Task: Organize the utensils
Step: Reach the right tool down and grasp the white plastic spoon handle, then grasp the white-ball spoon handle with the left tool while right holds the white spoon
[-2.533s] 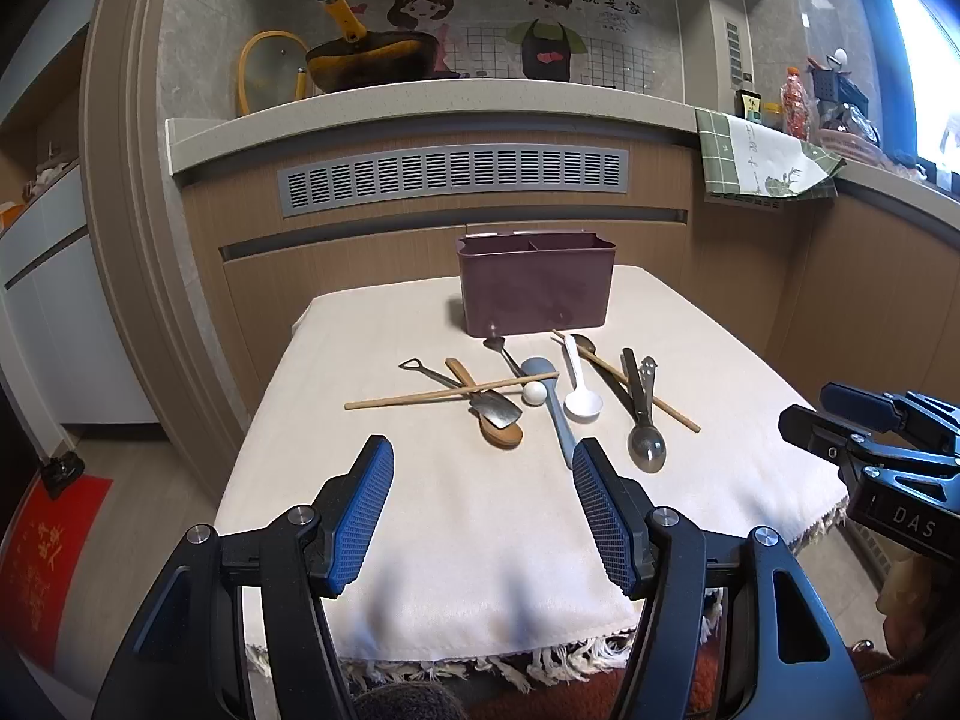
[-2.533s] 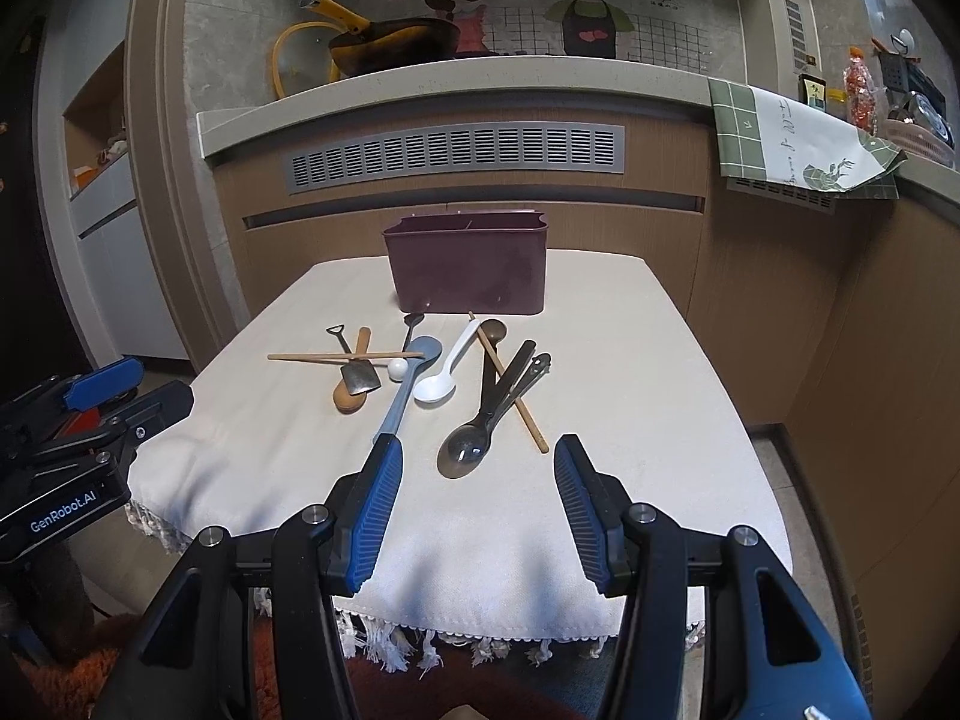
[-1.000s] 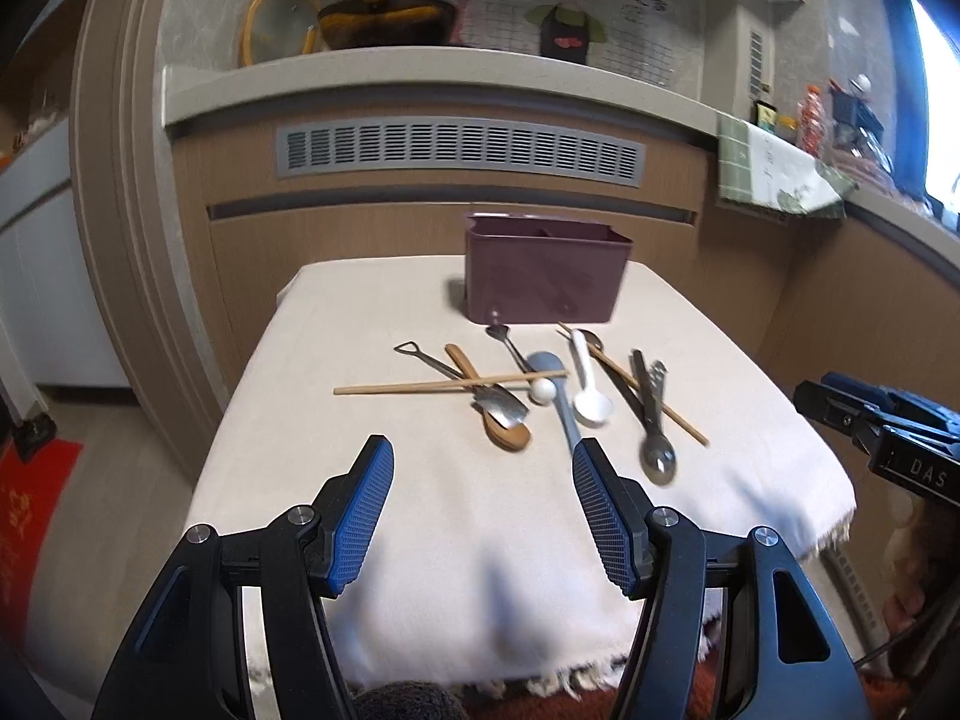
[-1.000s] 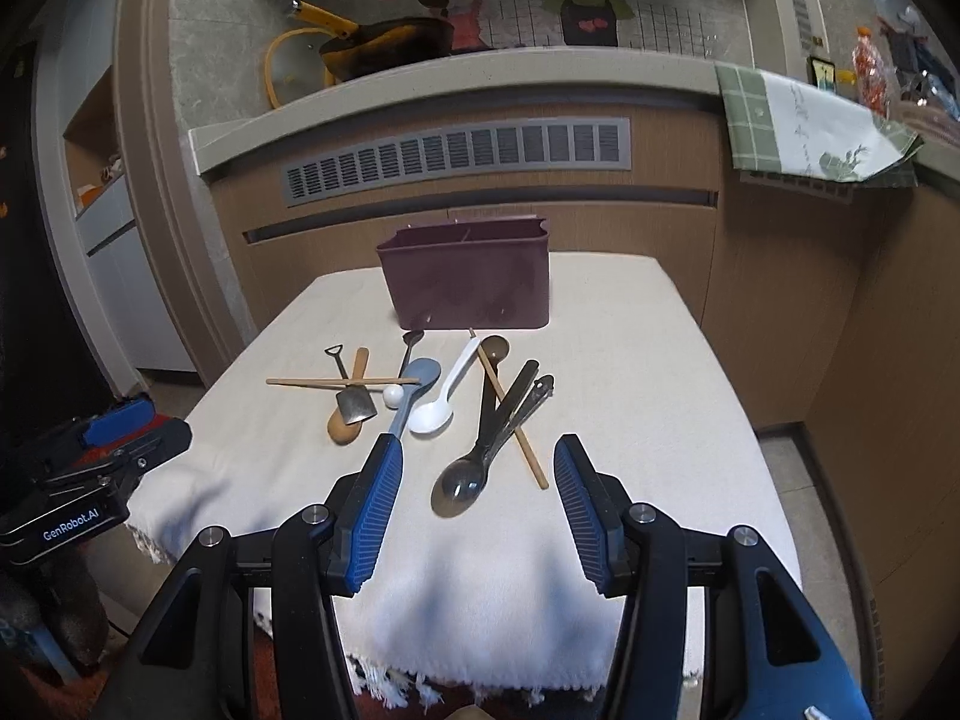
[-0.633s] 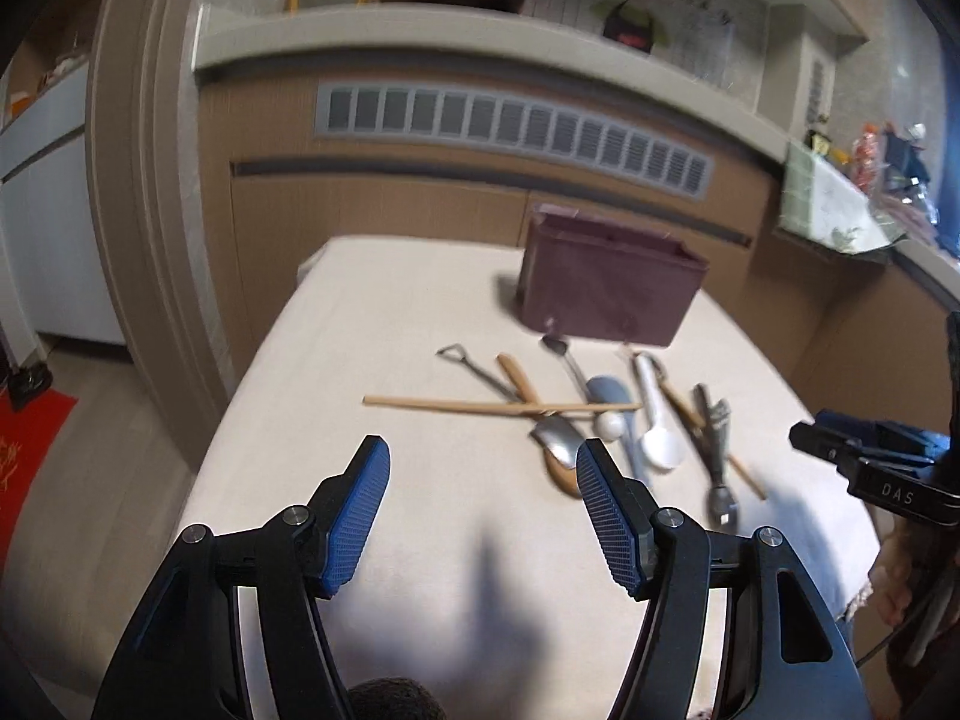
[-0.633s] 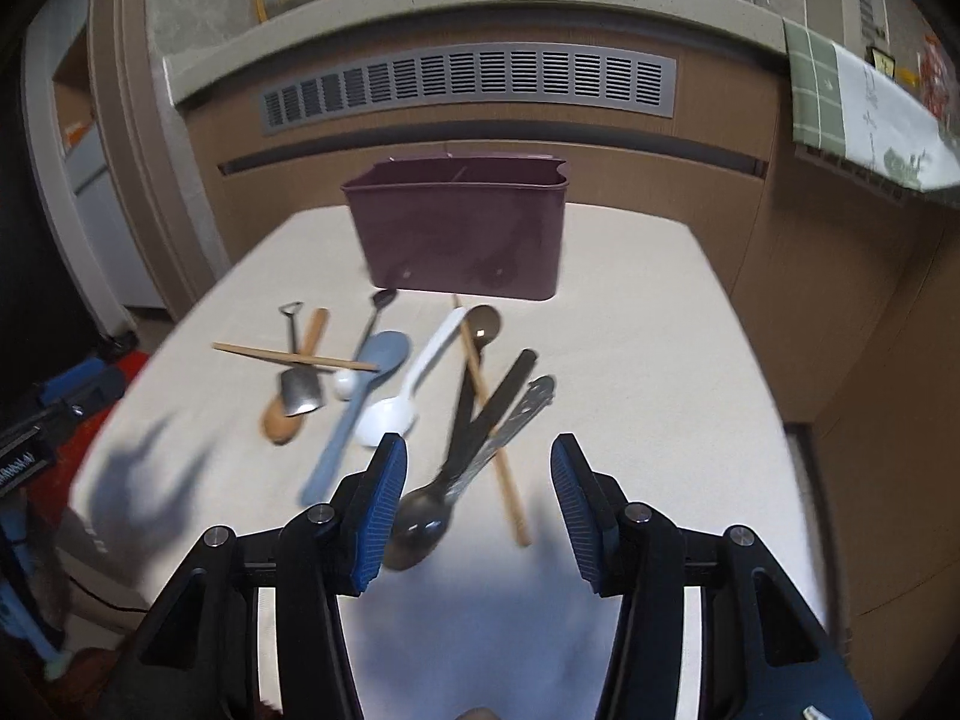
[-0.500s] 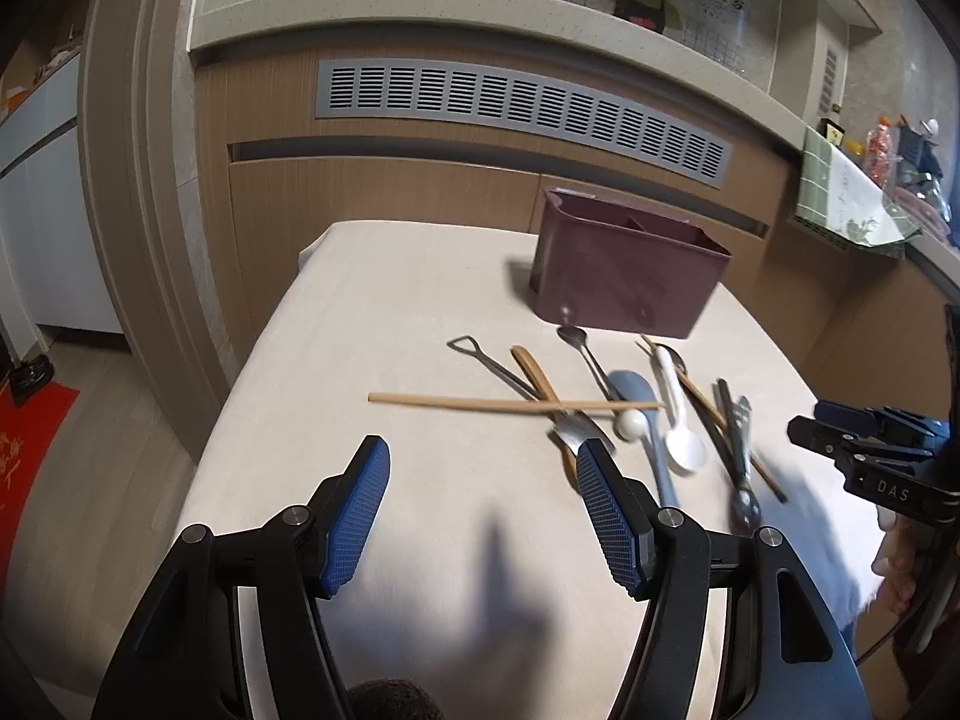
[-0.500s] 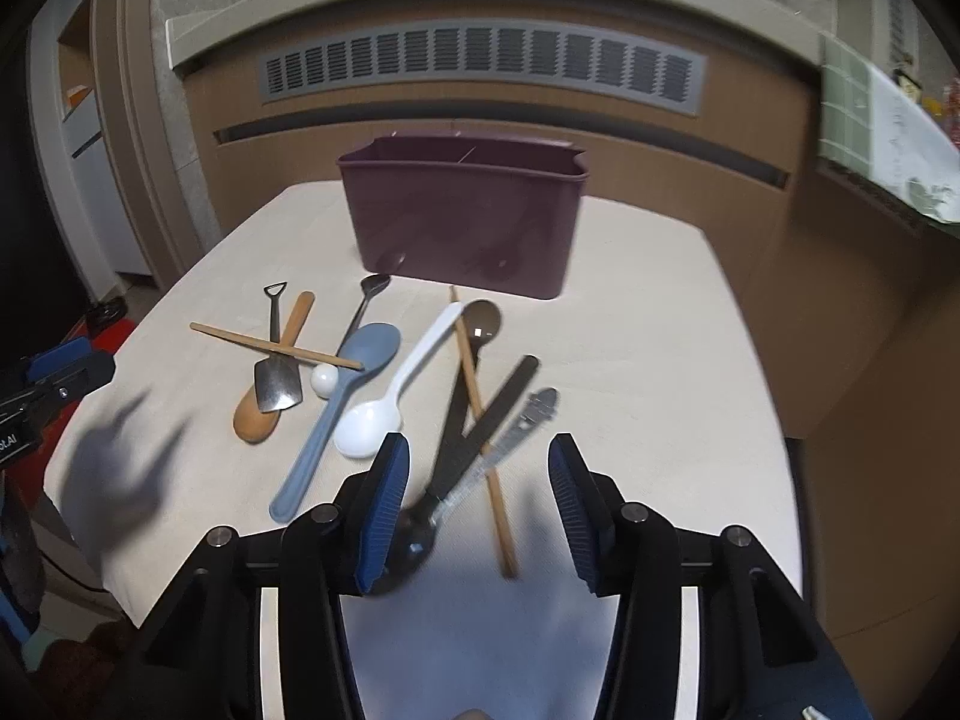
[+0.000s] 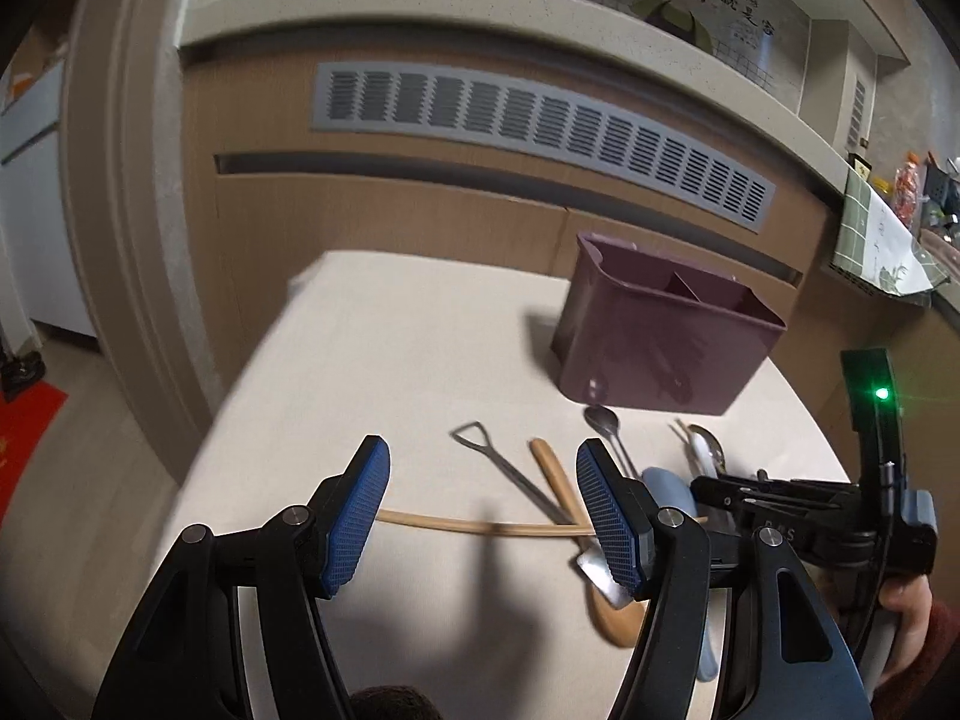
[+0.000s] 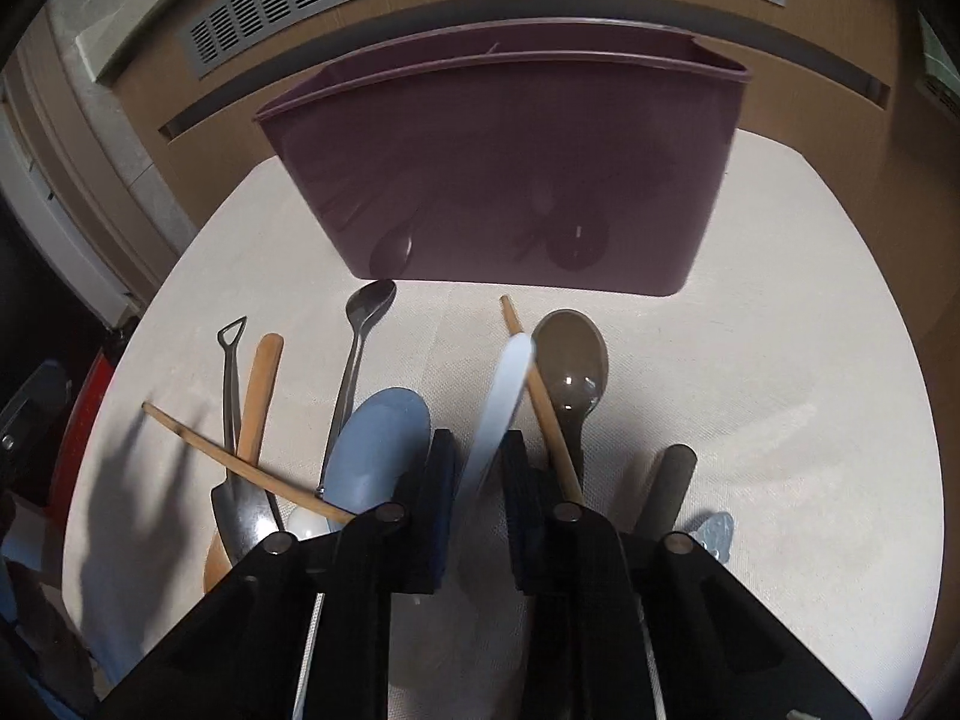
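A purple utensil caddy [image 10: 510, 180] stands at the back of the cloth-covered table [image 9: 390, 360], also seen as the caddy [image 9: 660, 324] from the left. Several utensils lie in front of it. My right gripper [image 10: 483, 462] is low over them, its jaws closing with the white spoon's handle [image 10: 501, 396] between the pads, which press on its sides. Beside it lie a blue spoon [image 10: 378, 456], a brown spoon [image 10: 570, 372] and a chopstick [image 10: 546, 420]. My left gripper [image 9: 483, 456] hangs open above another chopstick [image 9: 456, 523], holding nothing.
A wooden spoon [image 9: 555, 468], a shovel-shaped metal spoon [image 9: 510, 474] and a small metal spoon [image 10: 360, 336] lie left of the right gripper [image 9: 708, 489]. A person's hand [image 9: 906, 606] holds that gripper. Wooden cabinets with a grey vent [image 9: 540, 138] stand behind the table.
My right gripper dropped forward onto the utensils and its jaws narrowed around the white spoon's handle. My left gripper moved in over the table's left side, still open.
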`<state>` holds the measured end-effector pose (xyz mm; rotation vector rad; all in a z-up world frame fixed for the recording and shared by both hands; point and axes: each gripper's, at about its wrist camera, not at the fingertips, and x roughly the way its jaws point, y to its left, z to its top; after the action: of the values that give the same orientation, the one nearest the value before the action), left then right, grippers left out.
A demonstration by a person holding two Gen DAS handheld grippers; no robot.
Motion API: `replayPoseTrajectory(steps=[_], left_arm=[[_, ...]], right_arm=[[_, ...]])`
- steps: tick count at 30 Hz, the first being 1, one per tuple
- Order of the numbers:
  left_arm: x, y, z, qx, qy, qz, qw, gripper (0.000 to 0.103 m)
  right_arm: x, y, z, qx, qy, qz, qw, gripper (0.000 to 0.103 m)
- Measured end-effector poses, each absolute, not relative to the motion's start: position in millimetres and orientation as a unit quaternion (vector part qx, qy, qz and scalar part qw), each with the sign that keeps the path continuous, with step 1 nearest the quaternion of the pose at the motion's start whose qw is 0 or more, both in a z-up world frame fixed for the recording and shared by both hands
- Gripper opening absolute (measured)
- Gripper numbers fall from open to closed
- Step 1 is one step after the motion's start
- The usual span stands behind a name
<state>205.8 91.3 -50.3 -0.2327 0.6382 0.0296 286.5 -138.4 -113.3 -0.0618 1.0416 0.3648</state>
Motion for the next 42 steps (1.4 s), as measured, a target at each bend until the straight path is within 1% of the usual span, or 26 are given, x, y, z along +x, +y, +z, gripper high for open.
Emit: replayPoseTrajectory(steps=[1,5,10,13,15,16,17,20,22,26,30,34,38,42], left_arm=[[210,89,-55,-0.113,0.321,0.005,0.940,0.065],[215,75,-66,-0.098,0.341,-0.018,0.935,0.065],[229,45,-65,-0.071,0.361,-0.042,0.929,0.065],[229,32,-64,-0.068,0.362,-0.054,0.928,0.058],[221,18,-64,-0.054,0.356,-0.069,0.930,0.058],[216,10,-66,-0.041,0.354,-0.078,0.931,0.055],[213,5,-67,-0.030,0.353,-0.079,0.932,0.050],[203,-9,-76,0.005,0.362,-0.076,0.929,0.041],[207,-14,-82,0.003,0.383,-0.094,0.919,0.038],[218,-27,-91,0.017,0.395,-0.097,0.913,0.038],[234,-27,-96,-0.003,0.408,-0.089,0.908,0.034],[242,-30,-96,-0.014,0.418,-0.091,0.904,0.034],[235,-14,-95,-0.044,0.419,-0.088,0.902,0.034],[230,-1,-94,-0.038,0.412,-0.065,0.908,0.035]], right_arm=[[283,-142,-110,-0.032,0.486,0.173,0.856,0.007],[267,-170,-84,-0.029,0.446,0.157,0.881,0.007],[254,-206,-60,-0.016,0.419,0.139,0.897,0.007],[245,-216,-60,-0.003,0.418,0.138,0.898,0.007],[239,-222,-62,0.001,0.417,0.139,0.898,0.007],[235,-224,-63,0.000,0.415,0.137,0.899,0.007],[233,-225,-65,-0.001,0.415,0.136,0.899,0.007],[230,-228,-66,0.011,0.419,0.144,0.896,0.007],[226,-229,-66,0.016,0.417,0.148,0.897,0.007],[222,-228,-65,0.026,0.416,0.157,0.895,0.007],[215,-227,-62,0.021,0.408,0.160,0.898,0.007],[215,-229,-62,0.018,0.406,0.155,0.900,0.007],[212,-231,-60,0.010,0.399,0.147,0.905,0.007],[212,-231,-62,0.013,0.403,0.157,0.902,0.007]])
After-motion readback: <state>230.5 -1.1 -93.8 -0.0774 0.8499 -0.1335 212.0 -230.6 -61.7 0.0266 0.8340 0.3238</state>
